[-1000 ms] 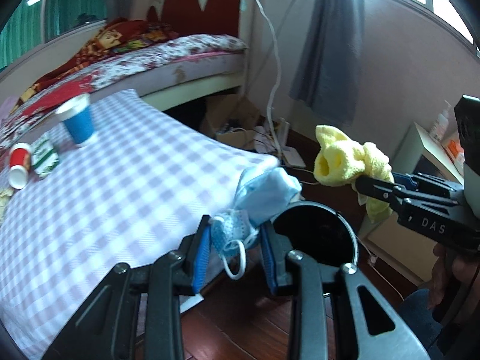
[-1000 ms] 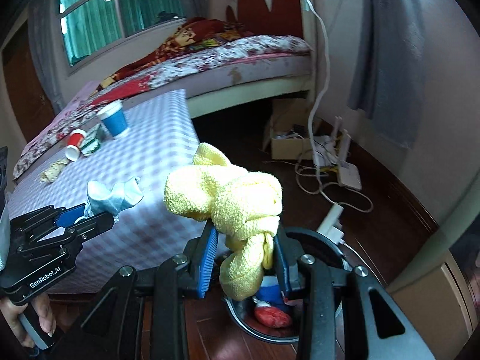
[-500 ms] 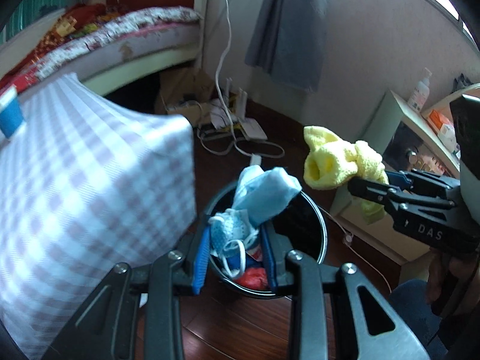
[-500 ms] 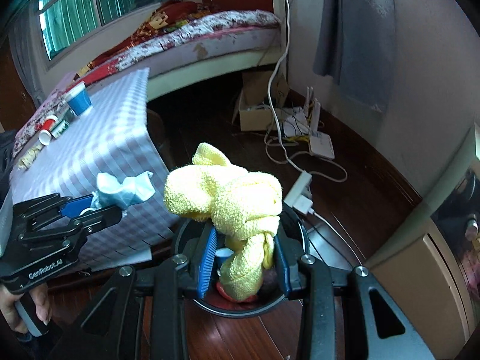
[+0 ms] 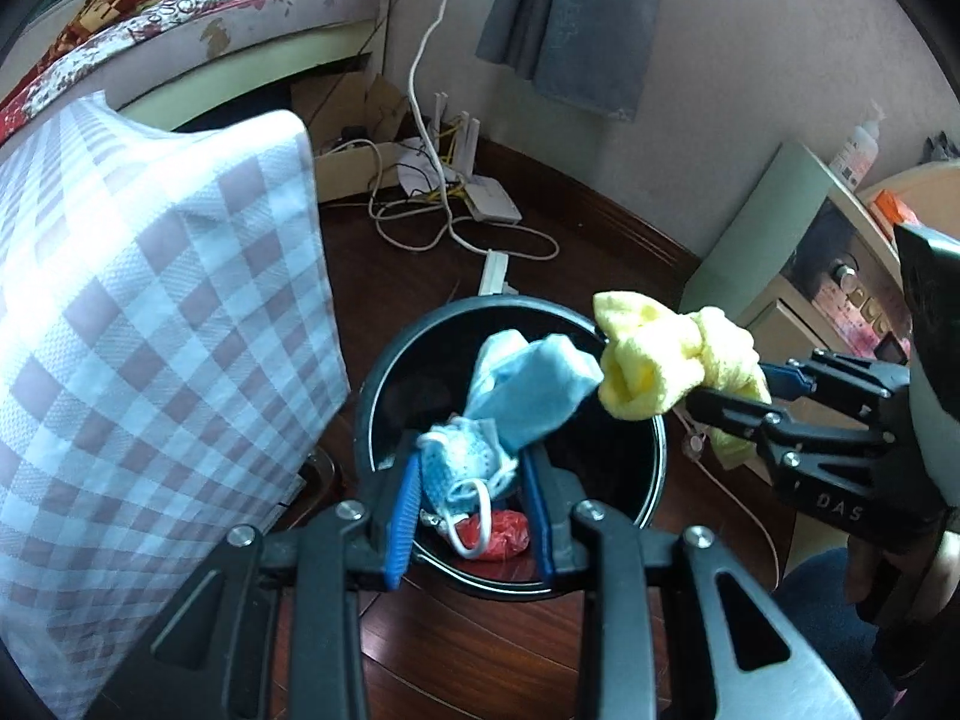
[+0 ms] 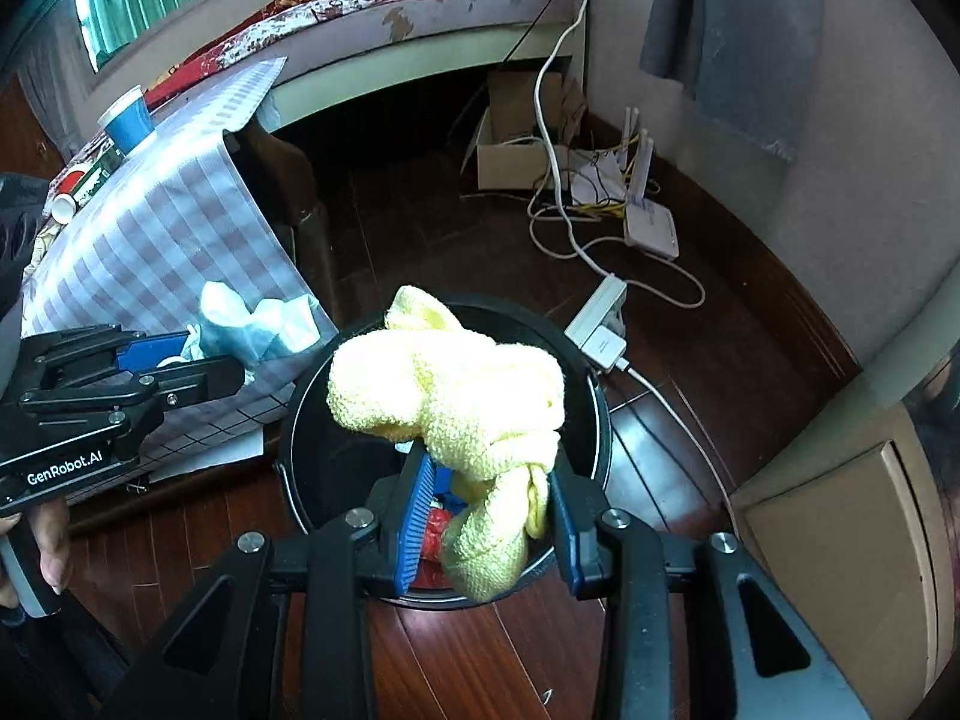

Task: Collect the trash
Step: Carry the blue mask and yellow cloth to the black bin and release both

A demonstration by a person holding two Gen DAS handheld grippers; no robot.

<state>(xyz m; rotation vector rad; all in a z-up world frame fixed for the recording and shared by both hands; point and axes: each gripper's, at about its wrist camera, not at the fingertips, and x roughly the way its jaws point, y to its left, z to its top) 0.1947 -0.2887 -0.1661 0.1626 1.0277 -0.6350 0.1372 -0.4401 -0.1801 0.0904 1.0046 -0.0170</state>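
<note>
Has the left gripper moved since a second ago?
Yes. The left gripper, shut on the blue face mask, has swung off the checked tablecloth edge to above the black trash bin.

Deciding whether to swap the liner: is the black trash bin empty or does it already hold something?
Not empty. Inside the black trash bin, a crumpled red wrapper lies at the bottom.

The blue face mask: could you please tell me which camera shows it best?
The left wrist view: the face mask fills the centre, straps visible. The right wrist view shows only a crumpled bit at the left.
</note>
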